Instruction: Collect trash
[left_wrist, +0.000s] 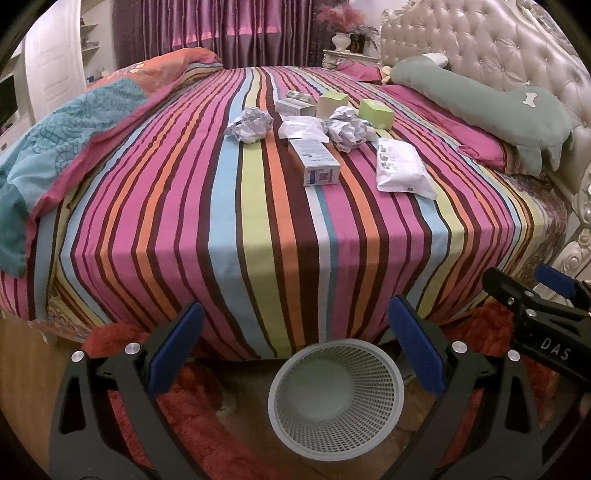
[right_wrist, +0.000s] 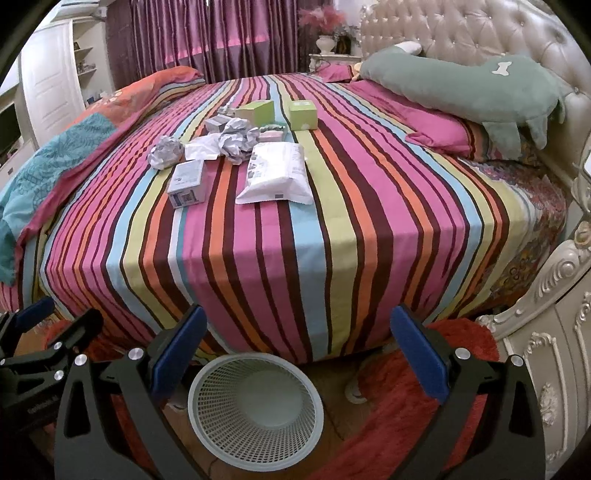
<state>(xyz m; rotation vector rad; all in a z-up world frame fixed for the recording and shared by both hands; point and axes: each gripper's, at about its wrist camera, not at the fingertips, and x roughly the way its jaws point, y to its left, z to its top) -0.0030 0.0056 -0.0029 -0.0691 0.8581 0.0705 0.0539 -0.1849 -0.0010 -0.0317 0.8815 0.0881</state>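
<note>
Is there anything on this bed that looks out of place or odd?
Yes. Litter lies scattered on the striped bed: crumpled paper balls, small boxes, two green boxes and a white plastic bag. The white basket on the floor holds none of it.

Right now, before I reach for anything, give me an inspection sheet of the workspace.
Surface: striped bedsheet, flat.
Job's things: white mesh bin on floor, nothing seen inside; crumpled paper balls, two green boxes, white-blue box, white pouch on bed.
Clutter: green plush pillow.
Grippers: left claw and right claw open, holding nothing.
Cables: nothing seen.
Surroundings: red rug, tufted headboard, purple curtains.
</note>
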